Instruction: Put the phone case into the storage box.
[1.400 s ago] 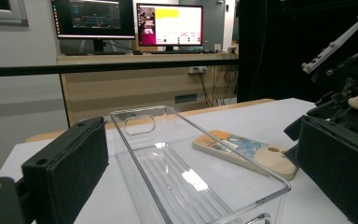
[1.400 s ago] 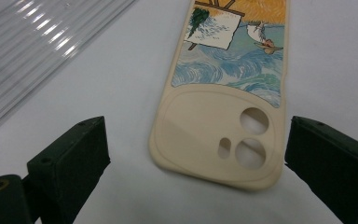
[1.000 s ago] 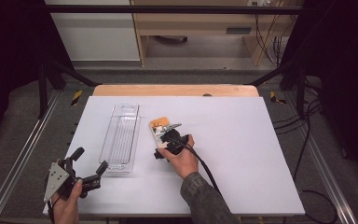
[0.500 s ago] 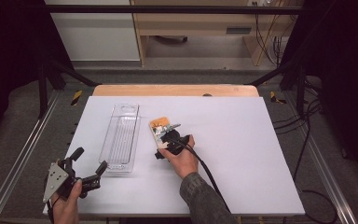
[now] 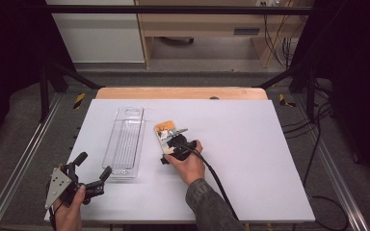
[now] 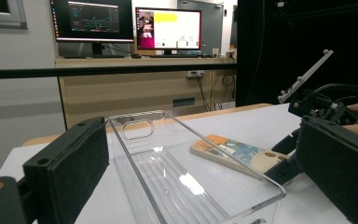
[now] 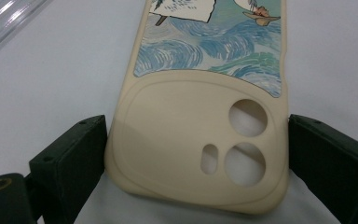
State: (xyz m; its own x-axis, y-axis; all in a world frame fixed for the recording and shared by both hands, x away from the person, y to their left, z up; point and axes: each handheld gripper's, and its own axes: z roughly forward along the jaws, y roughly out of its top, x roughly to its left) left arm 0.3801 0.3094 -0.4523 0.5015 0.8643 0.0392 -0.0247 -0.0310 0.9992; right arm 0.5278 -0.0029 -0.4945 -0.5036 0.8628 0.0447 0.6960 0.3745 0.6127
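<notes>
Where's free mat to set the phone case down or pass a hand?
Free: the white mat right of the cream painted phone case, and the strip behind it. Crowded: left-centre, clear plastic tray beside the case, right gripper around it, left gripper near the tray's end.

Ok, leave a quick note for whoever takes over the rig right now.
Right gripper: jaws on either side of the phone case at its camera-cutout end, touching or almost; grip not confirmed.
Left gripper: open, holding nothing, at the table's near left corner, facing the clear tray.
Case lies flat on the table just right of the tray, printed back up.
Done: right gripper lined up on the case.
Left: probably close, lift, and set the case in the tray.
</notes>
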